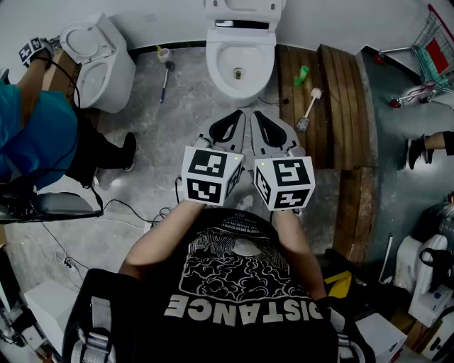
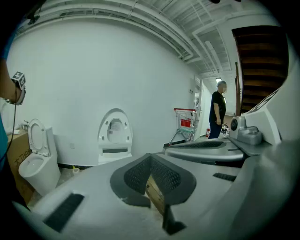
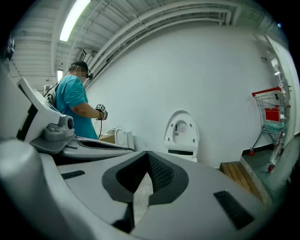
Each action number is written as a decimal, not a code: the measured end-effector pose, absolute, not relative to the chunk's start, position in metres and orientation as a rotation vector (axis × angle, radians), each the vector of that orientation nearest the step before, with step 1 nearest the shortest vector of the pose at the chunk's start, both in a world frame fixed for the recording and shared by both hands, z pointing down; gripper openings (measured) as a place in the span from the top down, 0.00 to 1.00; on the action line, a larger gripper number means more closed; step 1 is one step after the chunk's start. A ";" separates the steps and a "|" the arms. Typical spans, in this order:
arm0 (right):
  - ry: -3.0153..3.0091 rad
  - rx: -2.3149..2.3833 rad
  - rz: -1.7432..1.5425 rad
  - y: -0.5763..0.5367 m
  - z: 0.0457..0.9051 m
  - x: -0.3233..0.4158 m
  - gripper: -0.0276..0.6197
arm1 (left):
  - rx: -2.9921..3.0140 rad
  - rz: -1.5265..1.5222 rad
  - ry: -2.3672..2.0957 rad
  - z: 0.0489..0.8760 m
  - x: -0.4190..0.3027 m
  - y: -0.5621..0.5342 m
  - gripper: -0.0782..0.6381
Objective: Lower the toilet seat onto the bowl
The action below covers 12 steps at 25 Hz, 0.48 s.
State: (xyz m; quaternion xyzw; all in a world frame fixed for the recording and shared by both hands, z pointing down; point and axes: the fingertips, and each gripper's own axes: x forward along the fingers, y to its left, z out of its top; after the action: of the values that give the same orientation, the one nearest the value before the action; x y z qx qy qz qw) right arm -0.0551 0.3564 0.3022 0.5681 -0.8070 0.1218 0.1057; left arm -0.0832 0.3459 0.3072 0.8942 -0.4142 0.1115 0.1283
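One toilet seat is standing raised against the white wall, above the open bowl, straight ahead of the person. Its upper part is running off the top edge of the head view. Whether seat and lid are lying together is hard to tell; in both gripper views they are showing as one upright oval.

Just right of the bowl, a wooden platform is carrying a toilet brush and a green thing too small to name. A second toilet is sitting off to the left, near a person in a teal shirt who is being cut off by the frame edge.

The left gripper and right gripper are hovering side by side, well short of the bowl, aiming at it and tipping slightly downward. Both are keeping their jaws pressed together on nothing. Their marker cubes are covering the hands, so only the forearms are showing.
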 end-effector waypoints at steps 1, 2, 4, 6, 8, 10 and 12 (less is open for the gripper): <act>-2.378 1.670 0.360 0.357 0.302 -0.053 0.93 | 2.597 0.331 -1.201 0.308 -0.081 0.347 0.88; -2.378 1.667 0.361 0.358 0.303 -0.052 0.93 | 2.593 0.336 -1.198 0.309 -0.079 0.348 0.88; -2.378 1.660 0.359 0.358 0.304 -0.048 0.93 | 2.588 0.341 -1.194 0.310 -0.074 0.349 0.88; -2.380 1.660 0.360 0.358 0.305 -0.043 0.93 | 2.587 0.345 -1.194 0.311 -0.068 0.349 0.88; -2.385 1.660 0.372 0.360 0.307 -0.037 0.93 | 2.585 0.354 -1.196 0.314 -0.062 0.350 0.88; -2.389 1.651 0.383 0.361 0.311 -0.029 0.93 | 2.579 0.365 -1.201 0.317 -0.055 0.350 0.88; -2.394 1.635 0.391 0.359 0.314 -0.022 0.93 | 2.572 0.375 -1.205 0.320 -0.048 0.348 0.88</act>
State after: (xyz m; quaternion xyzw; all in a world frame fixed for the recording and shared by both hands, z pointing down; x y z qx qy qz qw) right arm -0.0221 0.3586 0.3140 0.5556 -0.8136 0.1330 0.1081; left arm -0.0478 0.3483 0.3200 0.8891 -0.4167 0.1296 0.1381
